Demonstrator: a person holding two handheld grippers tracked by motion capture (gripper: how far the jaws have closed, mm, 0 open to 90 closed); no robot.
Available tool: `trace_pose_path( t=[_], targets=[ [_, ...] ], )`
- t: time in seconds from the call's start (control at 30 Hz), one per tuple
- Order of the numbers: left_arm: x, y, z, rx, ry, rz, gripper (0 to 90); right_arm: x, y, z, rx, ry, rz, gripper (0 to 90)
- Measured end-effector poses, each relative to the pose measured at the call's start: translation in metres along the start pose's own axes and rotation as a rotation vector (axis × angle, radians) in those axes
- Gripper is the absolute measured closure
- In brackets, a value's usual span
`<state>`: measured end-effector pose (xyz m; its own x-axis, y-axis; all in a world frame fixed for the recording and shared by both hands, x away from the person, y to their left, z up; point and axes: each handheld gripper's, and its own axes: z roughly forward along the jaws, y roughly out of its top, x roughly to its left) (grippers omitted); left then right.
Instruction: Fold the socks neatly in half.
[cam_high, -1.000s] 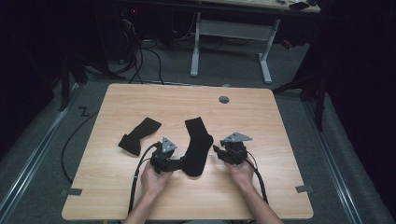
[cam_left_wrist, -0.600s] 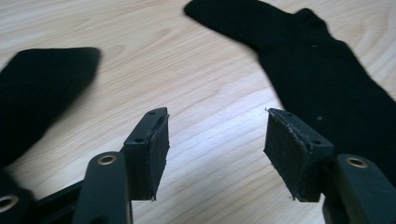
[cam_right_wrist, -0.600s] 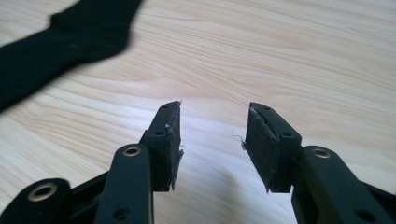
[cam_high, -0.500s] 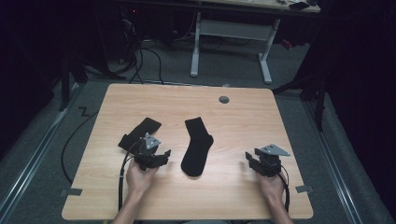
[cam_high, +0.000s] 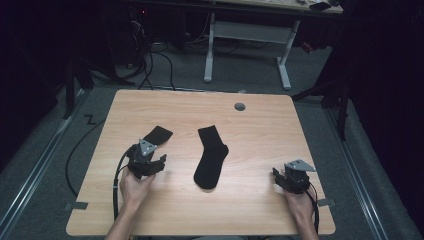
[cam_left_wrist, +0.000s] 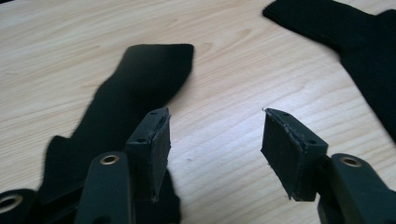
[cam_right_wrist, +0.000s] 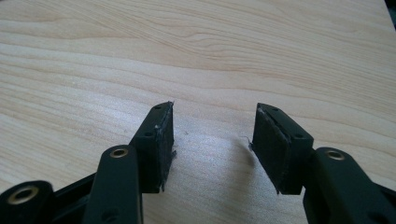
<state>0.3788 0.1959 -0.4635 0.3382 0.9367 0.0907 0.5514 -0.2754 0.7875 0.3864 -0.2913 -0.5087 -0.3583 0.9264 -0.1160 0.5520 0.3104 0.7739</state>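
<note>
Left gripper view: fingers (cam_left_wrist: 215, 140) wide, empty, over left sock (cam_left_wrist: 135, 88); right gripper's fingers (cam_right_wrist: 212, 140) likewise, over bare table (cam_right_wrist: 233, 46).

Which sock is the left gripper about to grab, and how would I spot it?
Find the wooden table, then its left half where the left gripper hovers with open jaws. The left sock lies partly under it, while the other sock lies alone mid-table.

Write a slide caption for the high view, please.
A person's left gripper hovers open at one black sock; a second sock lies mid-table, right gripper apart.
</note>
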Motion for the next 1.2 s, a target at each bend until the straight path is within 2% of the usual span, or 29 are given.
trace_pose_path(
  t=[0.1,0.17,0.2,0.23,0.27,0.3,0.33,0.37,0.47,0.53,0.67,0.77,0.87,0.9,0.97,1.0,1.2],
  targets=[
    [0.008,0.002,-0.002,0.001,0.015,-0.013,43.6,-0.004,0.0,0.002,0.023,0.037,0.039,44.7],
    [0.015,0.004,-0.004,-0.007,0.026,-0.029,45.0,-0.009,0.0,0.003,0.032,0.069,0.088,42.3],
    [0.018,0.005,-0.006,-0.011,0.033,-0.035,45.2,-0.009,0.0,0.003,0.031,0.069,0.092,42.2],
    [0.024,0.007,-0.009,-0.017,0.053,-0.037,46.7,-0.007,0.001,0.003,0.033,0.051,0.078,41.4],
    [0.024,0.007,-0.009,-0.017,0.053,-0.037,46.8,-0.007,0.001,0.003,0.033,0.05,0.08,41.1],
    [0.032,0.01,-0.011,-0.014,0.065,-0.042,47.0,-0.007,0.001,0.003,0.034,0.051,0.081,40.8],
    [0.032,0.01,-0.011,-0.014,0.065,-0.042,47.6,-0.006,0.001,0.003,0.034,0.051,0.081,40.5],
    [0.04,0.013,-0.011,-0.002,0.071,-0.052,47.7,-0.006,0.001,0.003,0.035,0.051,0.081,40.4],
    [0.047,0.015,-0.009,0.011,0.077,-0.061,48.7,-0.006,0.001,0.003,0.034,0.05,0.081,40.3],
    [0.049,0.015,-0.008,0.01,0.08,-0.062,50.0,-0.006,0.001,0.003,0.034,0.051,0.082,40.3],
    [0.052,0.013,0.002,0.048,0.076,-0.067,49.7,-0.006,0.001,0.003,0.034,0.051,0.081,40.0],
    [0.049,0.012,0.017,0.075,0.067,-0.065,48.2,-0.006,0.001,0.003,0.034,0.052,0.081,39.9],
    [0.048,0.011,0.023,0.088,0.066,-0.071,47.6,-0.006,0.001,0.003,0.035,0.053,0.08,39.7],
    [0.047,0.01,0.03,0.108,0.066,-0.066,48.1,-0.006,0.001,0.003,0.035,0.053,0.08,39.5],
    [0.046,0.009,0.035,0.124,0.073,-0.064,54.9,-0.006,0.001,0.003,0.035,0.053,0.08,39.5],
    [0.046,0.009,0.037,0.13,0.075,-0.062,54.9,-0.006,0.001,0.003,0.035,0.053,0.08,39.5],
    [0.046,0.009,0.037,0.125,0.078,-0.051,77.4,-0.006,0.0,0.003,0.035,0.054,0.081,39.2]
  ],
)
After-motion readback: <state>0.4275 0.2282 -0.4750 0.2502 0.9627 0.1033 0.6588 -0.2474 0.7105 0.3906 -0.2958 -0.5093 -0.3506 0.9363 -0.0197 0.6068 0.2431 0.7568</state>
